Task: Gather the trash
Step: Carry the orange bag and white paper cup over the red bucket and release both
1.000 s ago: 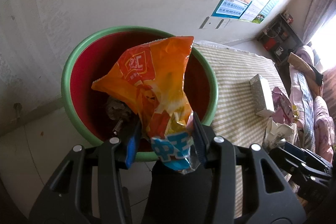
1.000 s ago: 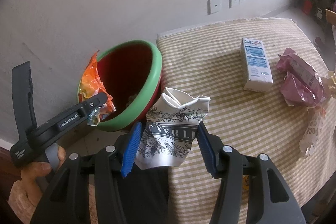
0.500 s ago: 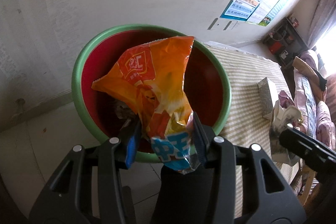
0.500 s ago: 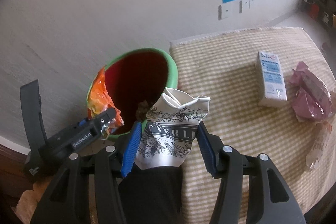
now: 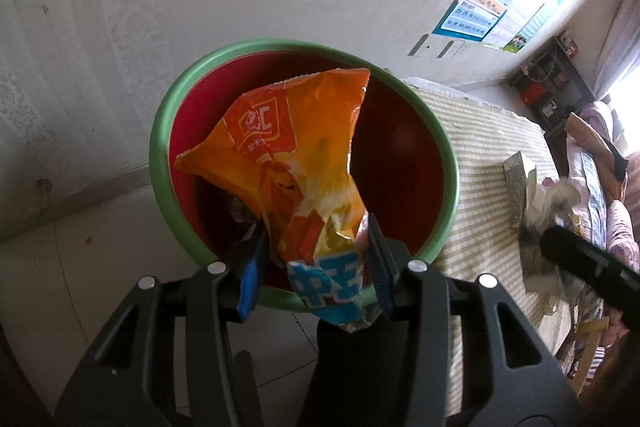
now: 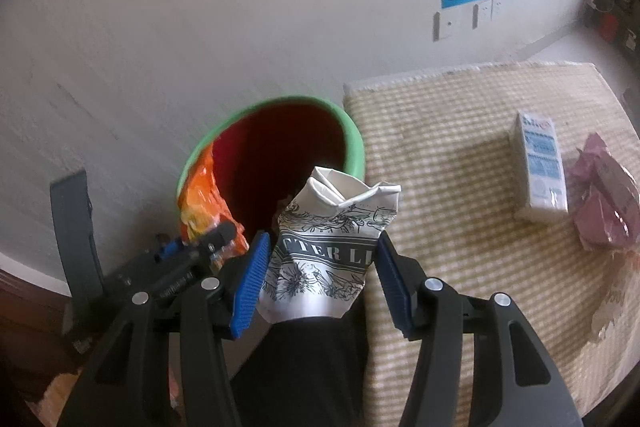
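1. The left gripper (image 5: 316, 267) is clamped on an orange snack bag (image 5: 296, 163), which hangs over the mouth of the red bin (image 5: 160, 131) just ahead of the fingertips.
2. The right gripper (image 6: 320, 267) pinches a crumpled paper cup (image 6: 336, 227); the bin's rim lies just beyond it, slightly left.
3. Best carry both wholly past the green rim before letting go; the bag's wide top could catch there.
4. Right of the fingers, on the checked cloth (image 6: 440, 147), a white carton (image 6: 540, 167) and a pink wrapper (image 6: 604, 199) wait.
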`<state>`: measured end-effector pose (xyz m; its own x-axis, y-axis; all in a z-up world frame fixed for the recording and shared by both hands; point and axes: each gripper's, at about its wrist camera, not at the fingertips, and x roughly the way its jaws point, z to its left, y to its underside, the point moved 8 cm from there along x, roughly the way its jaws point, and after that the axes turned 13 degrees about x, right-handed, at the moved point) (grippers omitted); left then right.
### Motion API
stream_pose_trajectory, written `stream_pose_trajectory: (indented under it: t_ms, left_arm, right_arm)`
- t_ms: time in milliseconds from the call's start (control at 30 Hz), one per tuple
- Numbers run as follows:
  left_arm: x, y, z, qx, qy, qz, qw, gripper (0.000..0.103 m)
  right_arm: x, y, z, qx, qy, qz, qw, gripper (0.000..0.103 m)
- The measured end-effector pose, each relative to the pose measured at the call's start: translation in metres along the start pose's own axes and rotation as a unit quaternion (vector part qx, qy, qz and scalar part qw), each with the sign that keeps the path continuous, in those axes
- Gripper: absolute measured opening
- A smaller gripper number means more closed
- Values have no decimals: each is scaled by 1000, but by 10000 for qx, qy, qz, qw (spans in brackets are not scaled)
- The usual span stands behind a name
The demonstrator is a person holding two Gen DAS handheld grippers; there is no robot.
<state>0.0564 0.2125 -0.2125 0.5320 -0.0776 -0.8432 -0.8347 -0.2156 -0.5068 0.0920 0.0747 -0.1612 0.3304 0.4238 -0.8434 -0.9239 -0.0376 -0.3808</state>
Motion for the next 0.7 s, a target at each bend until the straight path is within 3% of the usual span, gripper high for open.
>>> stream_pose_trajectory:
  t_ms: [700]
  left_arm:
    - [0, -19, 3, 66, 6, -123, 9999, 44]
  right_arm:
    - [16, -26, 28, -293, -34, -112, 9995, 53]
